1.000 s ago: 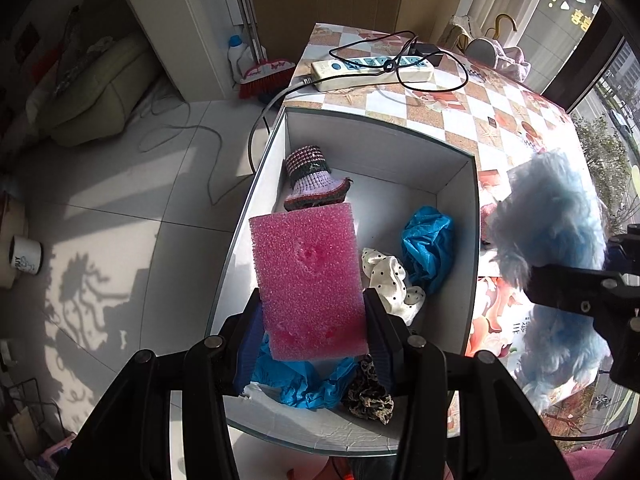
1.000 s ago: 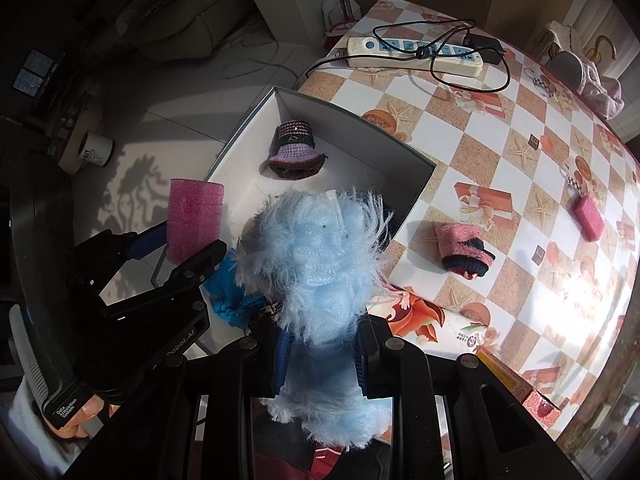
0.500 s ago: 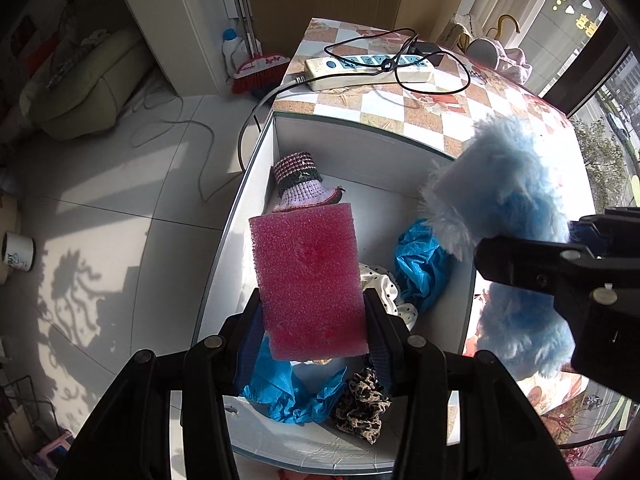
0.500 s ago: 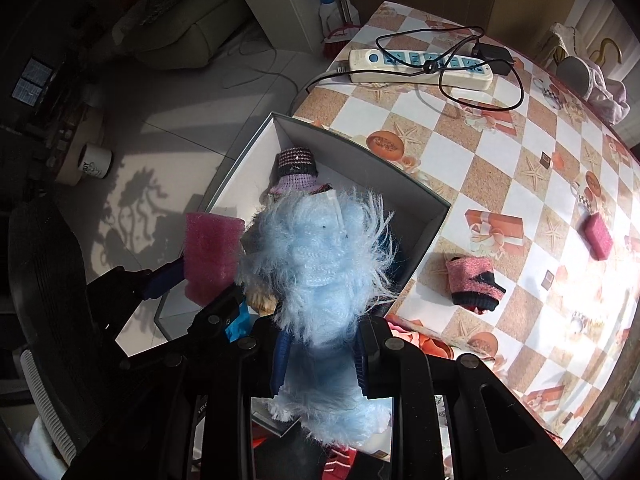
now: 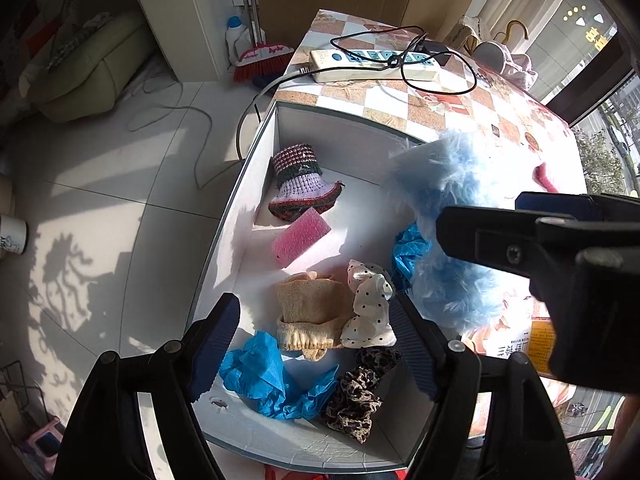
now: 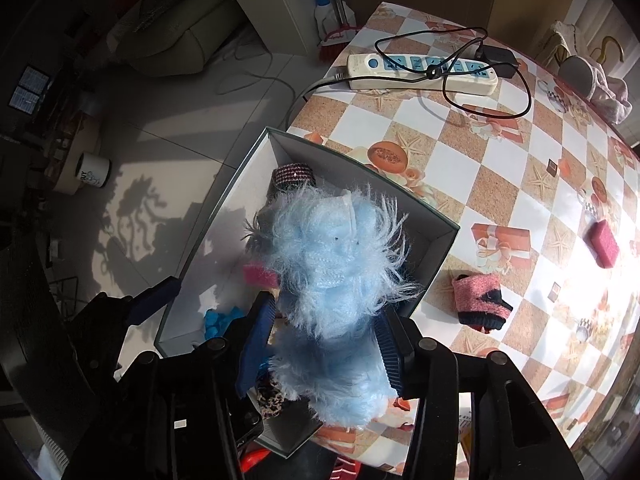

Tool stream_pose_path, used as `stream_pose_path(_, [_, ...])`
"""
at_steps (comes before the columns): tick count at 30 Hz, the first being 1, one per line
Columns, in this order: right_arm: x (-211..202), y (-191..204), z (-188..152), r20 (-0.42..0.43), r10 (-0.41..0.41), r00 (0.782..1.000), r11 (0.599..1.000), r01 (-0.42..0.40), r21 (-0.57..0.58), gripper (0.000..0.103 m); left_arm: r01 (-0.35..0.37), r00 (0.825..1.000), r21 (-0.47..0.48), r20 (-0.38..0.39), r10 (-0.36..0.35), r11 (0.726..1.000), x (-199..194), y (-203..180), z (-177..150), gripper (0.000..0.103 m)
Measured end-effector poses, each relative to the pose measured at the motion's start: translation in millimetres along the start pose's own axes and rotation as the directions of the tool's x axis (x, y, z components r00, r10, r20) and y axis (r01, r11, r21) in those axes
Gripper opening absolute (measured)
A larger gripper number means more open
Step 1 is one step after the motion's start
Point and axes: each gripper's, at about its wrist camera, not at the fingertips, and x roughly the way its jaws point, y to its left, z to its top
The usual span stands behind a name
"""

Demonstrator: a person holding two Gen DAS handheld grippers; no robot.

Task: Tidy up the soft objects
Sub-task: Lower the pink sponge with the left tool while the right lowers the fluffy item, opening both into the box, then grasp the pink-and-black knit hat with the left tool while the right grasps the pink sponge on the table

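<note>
A white box (image 5: pixel 340 128) sits at the table's edge and holds soft things: a pink sponge (image 5: pixel 300 237), a knitted hat (image 5: pixel 300 178), a beige sock (image 5: pixel 308 308), a polka-dot cloth (image 5: pixel 368 300), blue plastic (image 5: pixel 264 376) and a leopard scrunchie (image 5: pixel 356 396). My left gripper (image 5: pixel 314 344) is open and empty above the box's near end. My right gripper (image 6: pixel 320 344) is shut on a fluffy light-blue toy (image 6: pixel 332 264), held over the box's right wall; the toy also shows in the left wrist view (image 5: pixel 452 216).
On the checkered tablecloth (image 6: pixel 500 152) lie a pink-and-black sock (image 6: pixel 480 300), a second pink sponge (image 6: pixel 604 240) and a power strip (image 6: pixel 420 72) with a black cable. Left of the box is tiled floor with a mug (image 6: pixel 94 170).
My left gripper opened and let go of the pink sponge, which now lies in the box beside the knitted hat. My right gripper carried the blue toy left, over the box.
</note>
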Motion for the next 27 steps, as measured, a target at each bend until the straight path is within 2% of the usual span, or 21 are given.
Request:
stream_pose_path(2, [-4.0, -4.5, 0.7, 0.014, 0.001, 1.000, 1.000, -0.001, 0.017, 0.081, 0.042, 0.999, -0.028, -0.019, -0.042, 0.999, 3.1, 3.0, 0.9, 0.081])
stream_pose_path(5, [-5.4, -13.3, 2.2, -0.003, 0.005, 1.000, 0.999, -0.005, 0.042, 0.081, 0.054, 0.999, -0.047, -0.006, -0.054, 0.997, 1.6, 3.5, 0.3, 0.093])
stream_pose_path(8, [-8.2, -25.0, 0.5, -0.012, 0.020, 1.000, 0.997, -0.019, 0.075, 0.081, 0.099, 0.995, -0.084, 0.015, -0.098, 0.991, -2.4, 5.1, 0.8, 0.097])
stream_pose_path(9, [-8.8, -28.8, -0.2, -0.019, 0.025, 0.999, 0.996, -0.023, 0.086, 0.081, 0.119, 0.993, -0.095, 0.029, -0.116, 0.988, -4.5, 5.6, 2.3, 0.102])
stream_pose_path(12, [-13.1, -40.7, -4.3, -0.028, 0.038, 0.999, 0.993, -0.035, 0.114, 0.081, 0.164, 0.985, -0.090, 0.071, -0.158, 0.982, -12.8, 0.9, 7.7, 0.103])
stream_pose_path(18, [-36.7, -76.2, -14.9, -0.004, 0.052, 0.999, 0.980, -0.050, 0.195, 0.081, 0.214, 0.975, 0.005, 0.068, -0.214, 0.977, -25.2, -35.9, 22.8, 0.103])
stream_pose_path(23, [-68.1, -128.7, -33.3, 0.040, 0.059, 0.997, 0.948, -0.069, 0.312, 0.081, 0.262, 0.965, 0.112, 0.001, -0.264, 0.959, -25.3, -91.1, 35.1, 0.103])
stream_pose_path(25, [-79.9, -152.5, -44.2, 0.057, 0.061, 0.997, 0.928, -0.078, 0.365, 0.081, 0.260, 0.966, 0.158, -0.036, -0.257, 0.953, -20.5, -117.2, 39.4, 0.103])
stream_pose_path(27, [-92.2, -176.2, -56.4, 0.075, 0.049, 0.996, 0.907, -0.076, 0.414, 0.081, 0.229, 0.973, 0.209, -0.082, -0.216, 0.951, -10.8, -145.7, 43.3, 0.103])
